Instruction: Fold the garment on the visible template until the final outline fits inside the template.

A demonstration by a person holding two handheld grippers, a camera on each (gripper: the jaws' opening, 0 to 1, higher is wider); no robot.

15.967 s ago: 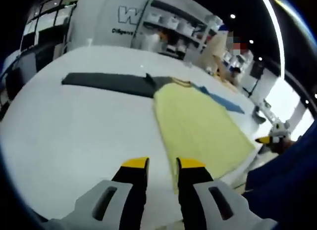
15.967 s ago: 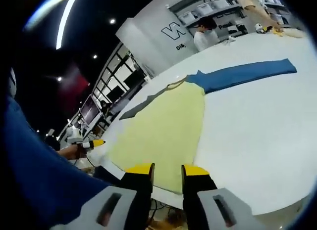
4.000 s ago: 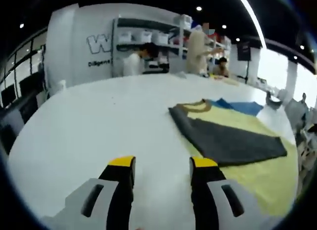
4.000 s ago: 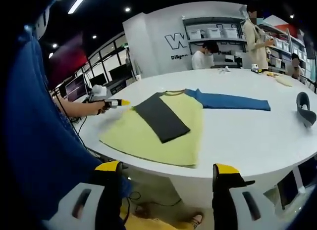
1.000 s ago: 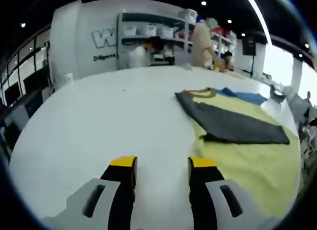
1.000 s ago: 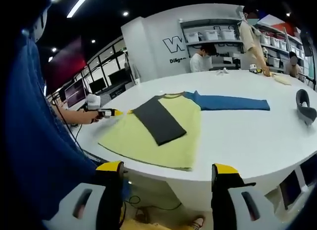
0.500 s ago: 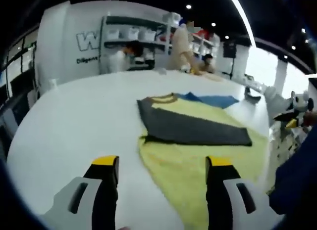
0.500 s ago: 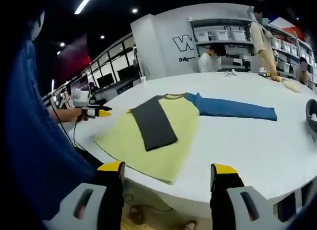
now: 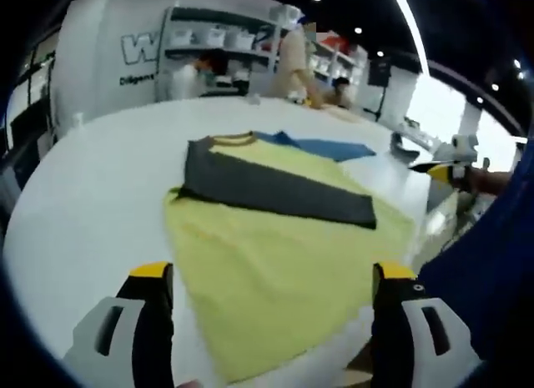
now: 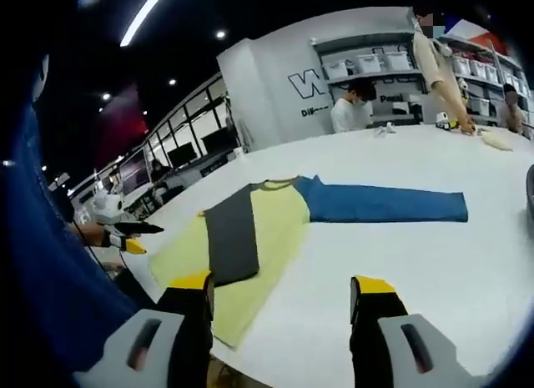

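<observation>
Both claws (image 9: 271, 275) (image 10: 284, 288) open above shirt (image 9: 275, 238)

— What lies on the white surface (image 10: 434, 263)?
— A yellow shirt (image 10: 250, 238), grey sleeve (image 10: 231, 238) folded across, blue sleeve (image 10: 384, 204) outstretched.
— The right tongs (image 10: 282, 289)?
— Wide apart, gripping nothing.
</observation>
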